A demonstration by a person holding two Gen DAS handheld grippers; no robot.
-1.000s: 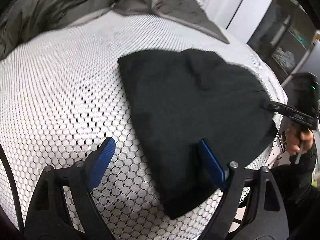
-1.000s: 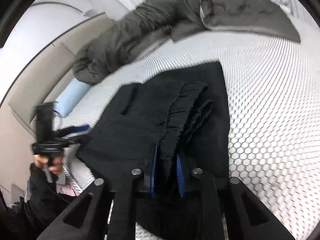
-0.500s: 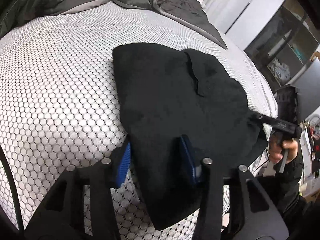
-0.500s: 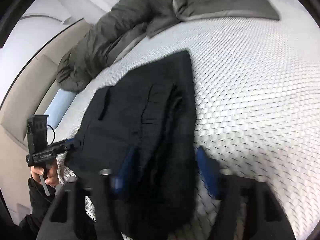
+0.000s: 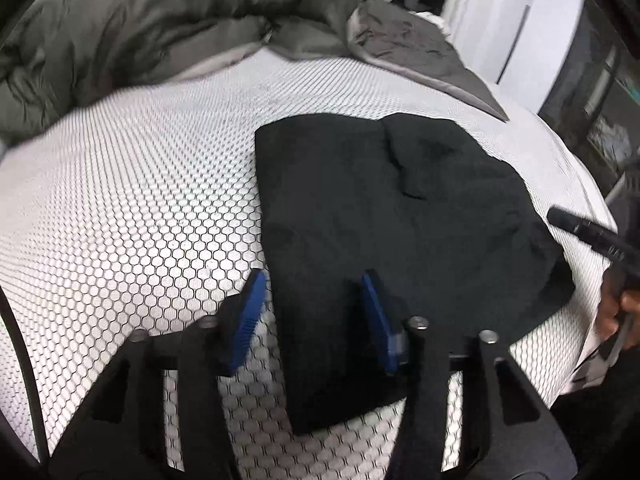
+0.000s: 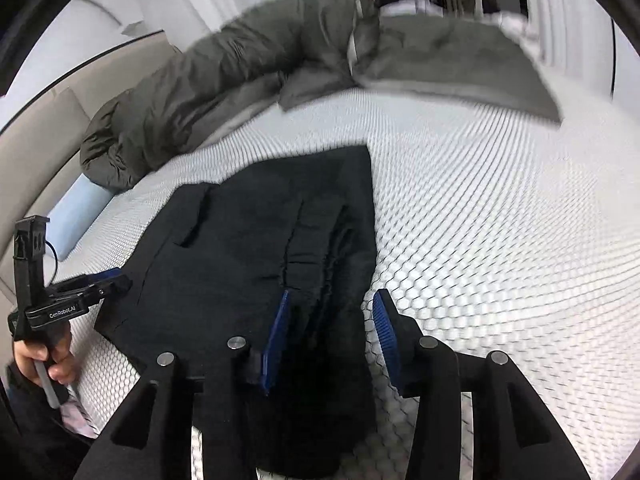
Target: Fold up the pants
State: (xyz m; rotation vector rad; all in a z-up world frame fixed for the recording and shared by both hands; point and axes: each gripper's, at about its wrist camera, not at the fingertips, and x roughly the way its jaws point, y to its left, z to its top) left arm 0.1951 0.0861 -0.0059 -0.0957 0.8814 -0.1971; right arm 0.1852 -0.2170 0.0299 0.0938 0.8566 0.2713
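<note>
Black pants (image 5: 380,216) lie folded flat on the white honeycomb-patterned mattress (image 5: 140,200). My left gripper (image 5: 312,314) hovers over their near left edge, jaws opening; the cloth edge lies between the blue pads (image 5: 250,316), not pinched. My right gripper (image 6: 332,330) stands open over the gathered waistband side of the pants (image 6: 260,240), with cloth between the fingers but not gripped. Each view shows the other gripper at the pants' far side: the right gripper (image 5: 588,236) and the left gripper (image 6: 80,296), held by a hand (image 6: 44,360).
A crumpled grey duvet (image 5: 180,20) lies across the back of the bed. A light blue pillow (image 6: 80,216) rests by the beige headboard (image 6: 44,136). Dark shelving (image 5: 600,92) stands beyond the bed's right edge.
My right gripper, shut on the bunched waistband a second ago, has let go and opened. My left gripper narrowed around the pants' edge, then widened again. The pants settled flatter.
</note>
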